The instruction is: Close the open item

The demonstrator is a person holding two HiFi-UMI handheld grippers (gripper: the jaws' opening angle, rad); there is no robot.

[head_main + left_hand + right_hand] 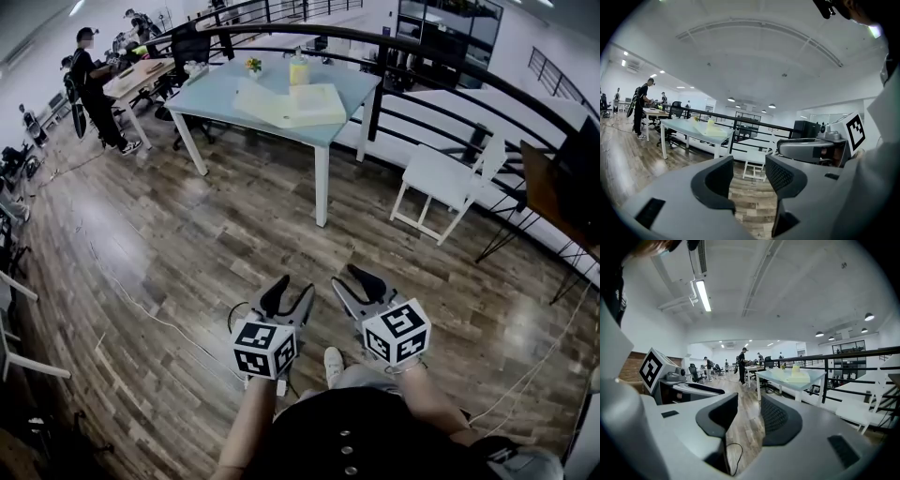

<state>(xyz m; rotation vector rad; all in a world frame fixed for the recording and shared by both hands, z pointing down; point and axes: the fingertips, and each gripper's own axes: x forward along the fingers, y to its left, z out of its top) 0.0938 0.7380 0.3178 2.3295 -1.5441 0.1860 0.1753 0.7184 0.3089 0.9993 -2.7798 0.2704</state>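
**Both grippers empty and wide, far from the table**

The left gripper (294,287) was held low in front of the wearer's body, jaws spread apart. Its own view showed only floorboards and the distant room between the pads, nothing gripped. The right gripper (345,277) was just beside it at about the same height, with its jaws also parted and bare floor in the gap. The marker cubes on both faced the head camera.

The open book (291,103) was pale yellow and lay spread flat on the near right part of a light blue table (225,80). It may have been a folder; the views were too small to settle that. It was well apart from both grippers, with a wide stretch of wood floor (187,234) between. A yellow bottle (299,68) stood upright just behind the book. A small plant (253,65) stood further left on the same tabletop.

A white chair (445,178) stood to the right of the table, near a curved black railing (394,47) that ran behind both. A thin cable (141,305) trailed across the boards to the left of the grippers. At far left a person in dark clothes (94,84) stood beside a wooden desk (141,75).

In both gripper views the table and the book appeared small in the middle distance, beyond the jaws.
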